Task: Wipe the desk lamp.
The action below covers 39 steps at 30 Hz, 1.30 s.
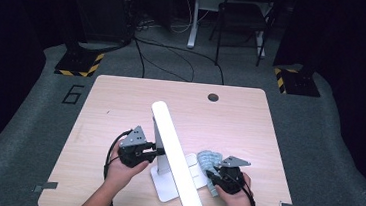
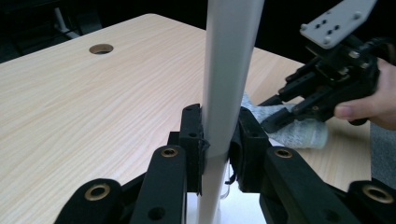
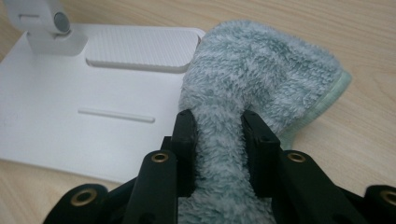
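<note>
Nearest the lens in the left gripper view, the left claw (image 2: 219,140) is clamped on the white upright stem of a desk lamp (image 2: 229,70), one black jaw on either side of it, low on the stem. From the high view, this claw (image 1: 159,152) sits left of centre in the lower half of the frame, and the lamp's long light bar (image 1: 176,157) runs diagonally from the middle of the frame down toward the lower edge, passing above the lamp base (image 1: 166,184).

Further right, the right claw (image 3: 219,140) is closed on a fluffy pale blue-green cloth (image 3: 261,74), a bunched fold pinched between its jaws. In the high view the cloth (image 1: 208,160) lies just right of the bar, at the base's right edge, with the right claw (image 1: 215,175) over it. The right gripper view shows the flat white base (image 3: 56,121) to the cloth's left, the cloth overlapping its edge.

Judging by this, wiping the lamp is in hand: the right claw is nearer the base, and the surface to clean lies to its left.
</note>
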Available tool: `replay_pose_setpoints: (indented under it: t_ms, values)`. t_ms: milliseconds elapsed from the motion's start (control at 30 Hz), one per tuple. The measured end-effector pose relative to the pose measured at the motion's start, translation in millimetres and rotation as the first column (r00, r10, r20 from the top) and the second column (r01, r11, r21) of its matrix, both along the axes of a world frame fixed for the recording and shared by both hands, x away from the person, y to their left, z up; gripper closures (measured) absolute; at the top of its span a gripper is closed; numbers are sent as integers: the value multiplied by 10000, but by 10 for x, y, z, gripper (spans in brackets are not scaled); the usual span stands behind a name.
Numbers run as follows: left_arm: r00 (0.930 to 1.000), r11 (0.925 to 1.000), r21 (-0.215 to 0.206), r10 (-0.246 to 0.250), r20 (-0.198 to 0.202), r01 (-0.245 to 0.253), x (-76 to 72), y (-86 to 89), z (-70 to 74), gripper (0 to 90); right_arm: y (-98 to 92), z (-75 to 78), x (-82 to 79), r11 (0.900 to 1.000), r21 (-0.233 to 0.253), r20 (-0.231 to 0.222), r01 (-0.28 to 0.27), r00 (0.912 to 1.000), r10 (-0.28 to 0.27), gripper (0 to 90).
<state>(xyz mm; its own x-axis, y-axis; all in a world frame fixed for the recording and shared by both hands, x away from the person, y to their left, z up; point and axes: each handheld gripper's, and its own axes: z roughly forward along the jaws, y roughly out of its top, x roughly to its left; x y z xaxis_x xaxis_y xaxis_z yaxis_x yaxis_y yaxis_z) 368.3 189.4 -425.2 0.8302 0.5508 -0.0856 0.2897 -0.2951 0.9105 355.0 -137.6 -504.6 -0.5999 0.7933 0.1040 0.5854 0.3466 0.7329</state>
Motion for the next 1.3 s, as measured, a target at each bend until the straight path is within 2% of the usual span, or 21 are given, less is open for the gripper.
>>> replay_pose_setpoints:
  t_ms: [100, 200, 300, 533, 600, 767, 867, 967, 1033, 1067, 1100, 1133, 1167, 1267, 1300]
  values:
    - [9998, 9998, -52, -173, -67, 173, 11, 8, -2, 766, 16, -14, 58, 9999, 114, 85, 32, 10000, -33, 696]
    - [9998, 9998, -73, -202, -29, 202, 17, 7, -4, 767, 57, -15, 120, 9998, 157, -53, 85, 10000, -85, 696]
    - [9996, 9996, -74, -289, -17, 289, 20, 7, -4, 767, 108, -31, 200, 9996, 210, 132, 202, 9997, -205, 696]
    - [9991, 9991, -9, -430, -5, 430, 26, 10, 3, 767, 251, -47, 418, 9982, 345, 190, 497, 9986, -504, 687]
    - [9991, 9991, 22, -412, -12, 412, 24, 10, 5, 767, 268, -44, 441, 9980, 325, 128, 537, 9985, -541, 685]
    - [9996, 9995, 34, -298, -25, 298, 15, 11, 5, 767, 332, -37, 536, 9978, 217, 310, 619, 9976, -625, 683]
    - [9996, 9995, 134, -269, -71, 270, 11, 13, 13, 765, 344, 26, 498, 9983, -55, 527, 582, 9969, -579, 686]
    - [9997, 9996, 120, -246, -79, 247, 12, 14, 12, 763, 320, 75, 458, 9988, -60, 705, 480, 9964, -474, 687]
    - [9999, 10000, 24, -88, -74, 88, 8, 5, 6, 764, 296, 124, 412, 9988, 193, 838, 443, 9954, -457, 686]
    - [9999, 9999, 76, -107, -106, 108, 7, 9, 10, 764, 272, 178, 342, 9979, 602, 762, 238, 9967, -284, 686]
    - [10000, 9999, 91, -53, -68, 54, 3, 3, 9, 764, 272, 178, 342, 9979, 602, 762, 238, 9967, -284, 686]
    - [10000, 9999, 107, -40, 10, 39, 2, -4, 7, 764, 284, 221, 237, 9976, 689, 803, 40, 9967, -96, 685]
    - [10000, 9999, 107, -40, 10, 39, 2, -4, 7, 764, 284, 221, 237, 9976, 689, 803, 40, 9967, -96, 685]
    - [10000, 10000, 84, 11, 5, -11, 0, -6, 6, 764, 340, 231, 64, 9986, 353, 985, -387, 9945, 351, 678]
    - [10000, 10000, 90, 18, 7, -18, 0, -7, 6, 764, 367, 224, 7, 9987, 256, 901, -434, 9951, 409, 676]
